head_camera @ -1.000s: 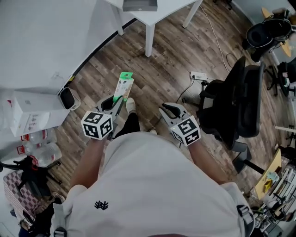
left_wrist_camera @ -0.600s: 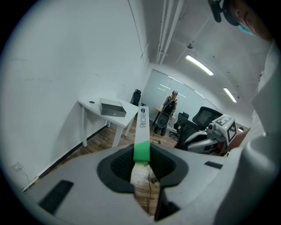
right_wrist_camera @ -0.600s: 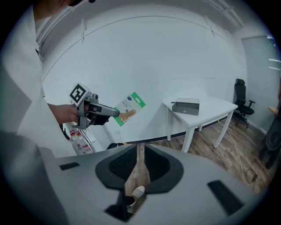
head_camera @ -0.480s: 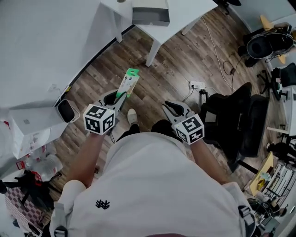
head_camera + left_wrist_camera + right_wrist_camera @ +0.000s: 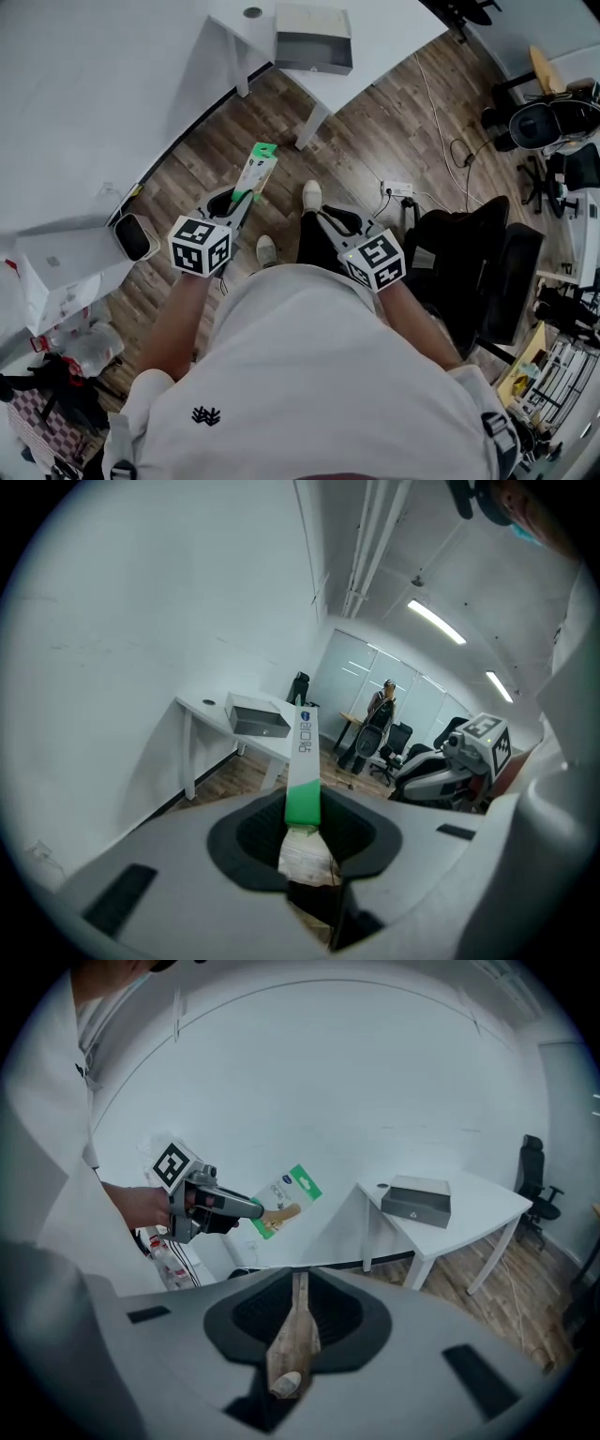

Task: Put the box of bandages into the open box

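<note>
Head view — bandage box juts from left tool.

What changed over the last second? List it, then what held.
The person has stepped toward the white table, so the open box on it, earlier cut by the top edge, now shows whole. Unchanged: the left gripper stays shut on the box of bandages; the right gripper stays shut and empty.
</note>
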Available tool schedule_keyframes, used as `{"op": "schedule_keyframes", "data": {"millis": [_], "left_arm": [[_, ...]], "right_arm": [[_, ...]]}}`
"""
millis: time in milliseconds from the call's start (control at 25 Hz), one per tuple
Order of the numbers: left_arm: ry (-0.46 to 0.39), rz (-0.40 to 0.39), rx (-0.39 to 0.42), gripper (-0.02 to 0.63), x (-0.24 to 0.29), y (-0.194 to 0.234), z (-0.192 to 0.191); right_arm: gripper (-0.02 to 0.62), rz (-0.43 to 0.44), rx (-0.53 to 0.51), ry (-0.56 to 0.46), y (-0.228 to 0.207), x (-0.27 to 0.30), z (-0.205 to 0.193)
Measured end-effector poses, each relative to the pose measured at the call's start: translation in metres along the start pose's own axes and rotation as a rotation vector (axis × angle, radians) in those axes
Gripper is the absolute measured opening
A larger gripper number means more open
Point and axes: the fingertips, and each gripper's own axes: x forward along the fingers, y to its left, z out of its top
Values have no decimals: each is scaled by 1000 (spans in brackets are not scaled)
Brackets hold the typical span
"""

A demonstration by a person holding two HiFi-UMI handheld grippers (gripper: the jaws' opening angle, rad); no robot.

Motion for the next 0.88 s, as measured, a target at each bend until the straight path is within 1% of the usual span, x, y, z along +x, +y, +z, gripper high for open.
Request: {"op": "schedule_keyframes", "data": {"millis": [280, 520, 720, 880], "left_arm": [[11, 37, 35, 91, 52, 27, 49], [28, 90, 90, 91, 101, 37, 105], [62, 117, 125, 91, 153, 76, 141], [93, 139, 155, 91, 194, 93, 162]], "right_arm": [[54, 26, 23, -29, -55, 29, 23], [54, 47, 20, -72, -115, 26, 53], [54, 51, 48, -75, -162, 48, 66], [54, 56, 63, -78, -196, 53, 71]]}}
